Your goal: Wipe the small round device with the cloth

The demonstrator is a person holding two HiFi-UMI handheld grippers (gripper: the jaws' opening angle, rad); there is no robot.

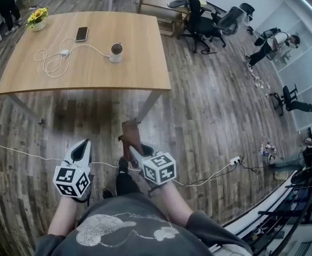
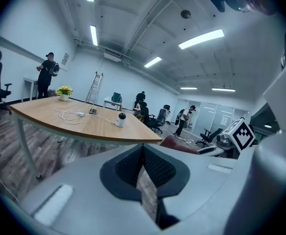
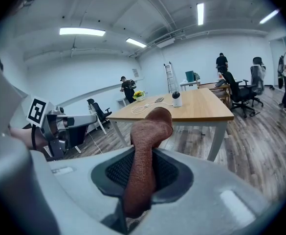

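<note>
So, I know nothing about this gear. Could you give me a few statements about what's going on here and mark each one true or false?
1. The right hand-held gripper grips a reddish-brown cloth. True.
2. The small round device is being wiped right now. False: it stands untouched on the table, and both grippers are held well short of the table.
3. The left hand-held gripper holds a phone. False: its jaws are together with nothing between them, and the phone lies on the table.
4. A pot of yellow flowers stands near a far corner of the table. True.
</note>
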